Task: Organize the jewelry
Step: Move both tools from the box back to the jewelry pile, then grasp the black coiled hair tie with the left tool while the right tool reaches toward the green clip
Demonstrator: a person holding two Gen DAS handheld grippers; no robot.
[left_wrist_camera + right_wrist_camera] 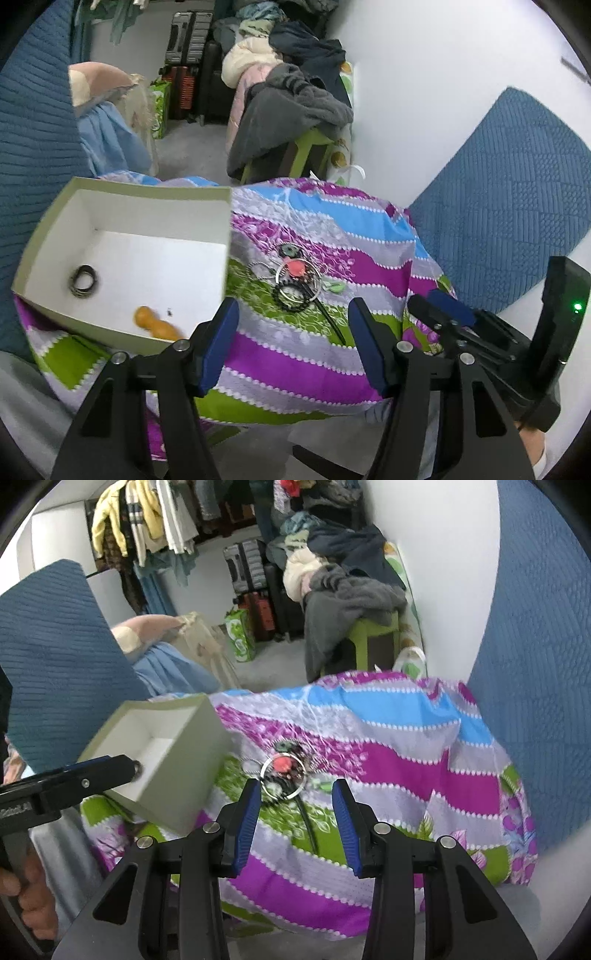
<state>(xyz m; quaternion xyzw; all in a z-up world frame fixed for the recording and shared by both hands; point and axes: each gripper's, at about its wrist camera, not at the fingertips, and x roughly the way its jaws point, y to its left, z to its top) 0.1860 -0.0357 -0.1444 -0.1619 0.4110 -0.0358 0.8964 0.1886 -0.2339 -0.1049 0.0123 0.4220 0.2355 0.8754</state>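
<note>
Clothes heaped on a green stool (314, 147) and suitcases (186, 55) crowd the room beyond our cloth-covered bench (295, 362). From the left wrist view, we see the open box (122, 192) on the bench's left side, holding dark bangles (84, 281) and an orange piece (155, 322). The jewelry pile (295, 280) lies mid-bench, just right of the box. Our left gripper (293, 332) stands partly open and empty.

From the right wrist view, our right gripper (295, 808) hangs near the pile, jaws narrowly apart, holding nothing. We judge a pick is in hand: next, lower onto one piece, such as the silver ring (283, 778), and close cleanly without snagging its neighbours.
</note>
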